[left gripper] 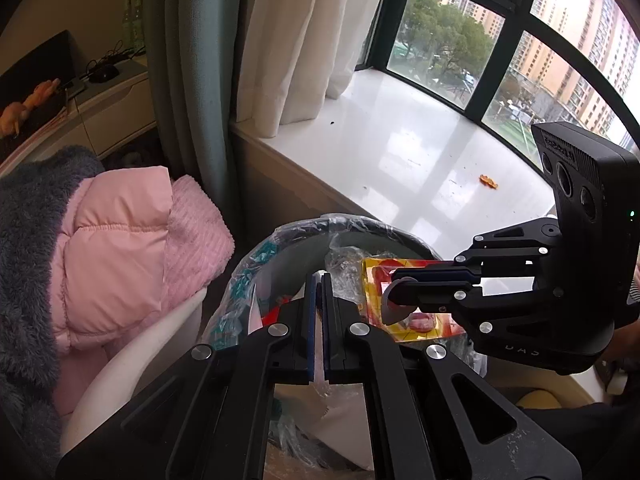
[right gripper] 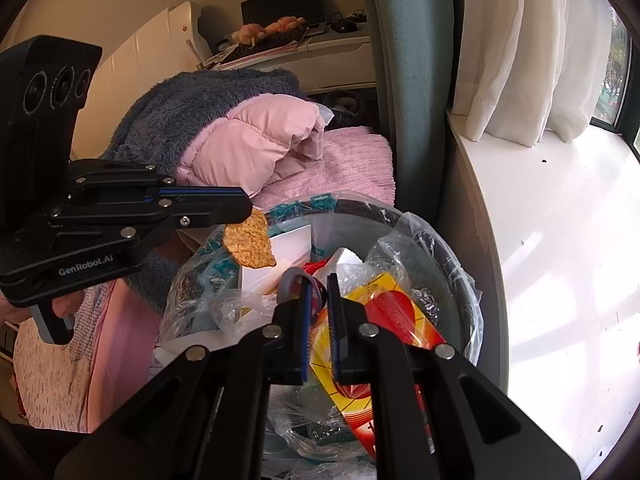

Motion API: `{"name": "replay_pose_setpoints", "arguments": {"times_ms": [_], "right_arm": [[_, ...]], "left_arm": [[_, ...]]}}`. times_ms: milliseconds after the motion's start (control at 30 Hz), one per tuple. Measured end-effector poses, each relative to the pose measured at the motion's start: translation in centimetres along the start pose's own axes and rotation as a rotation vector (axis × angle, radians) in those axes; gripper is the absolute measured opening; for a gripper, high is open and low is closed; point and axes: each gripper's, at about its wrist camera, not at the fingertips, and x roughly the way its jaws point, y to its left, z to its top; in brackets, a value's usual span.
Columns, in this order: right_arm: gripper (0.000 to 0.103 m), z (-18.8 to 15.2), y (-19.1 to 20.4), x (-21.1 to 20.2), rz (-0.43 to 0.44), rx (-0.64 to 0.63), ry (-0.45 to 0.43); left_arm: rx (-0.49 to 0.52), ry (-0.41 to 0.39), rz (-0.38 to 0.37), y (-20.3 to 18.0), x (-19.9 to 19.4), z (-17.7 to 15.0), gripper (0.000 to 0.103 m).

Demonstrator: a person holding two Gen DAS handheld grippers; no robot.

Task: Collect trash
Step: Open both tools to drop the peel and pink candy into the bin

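Left gripper [right gripper: 250, 211]: clamped on orange peel [right gripper: 250, 244], over bin [right gripper: 448, 252] near-left rim | Right gripper [right gripper: 319, 286]: pinching grey strip [right gripper: 294, 280], above yellow-red wrapper [right gripper: 384, 304] | Advice: release both well inside liner | Remaining: peel scrap [left gripper: 488, 181] on far sill [left gripper: 400, 152]

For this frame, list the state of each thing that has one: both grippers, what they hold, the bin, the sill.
Left gripper: shut on peel, over the bin.
Peel: pinched at its top edge, hanging.
Right gripper: shut on wrapper, over the bin.
Wrapper: yellow-red, gripped, not released.
Bin: open, bag-lined, nearly full.
Sill: one orange scrap left on it.
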Motion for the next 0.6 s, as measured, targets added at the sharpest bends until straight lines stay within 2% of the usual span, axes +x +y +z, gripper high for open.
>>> {"name": "replay_pose_setpoints", "arguments": {"times_ms": [333, 600], "right_arm": [[0.009, -0.6, 0.7, 1.7, -0.018, -0.013, 0.039], [0.009, -0.6, 0.7, 2.3, -0.044, -0.026, 0.048]], "left_arm": [[-0.023, 0.033, -0.014, 1.5, 1.3, -2.0, 0.001], [-0.024, 0.037, -0.009, 2.5, 1.7, -1.9, 0.001]]}}
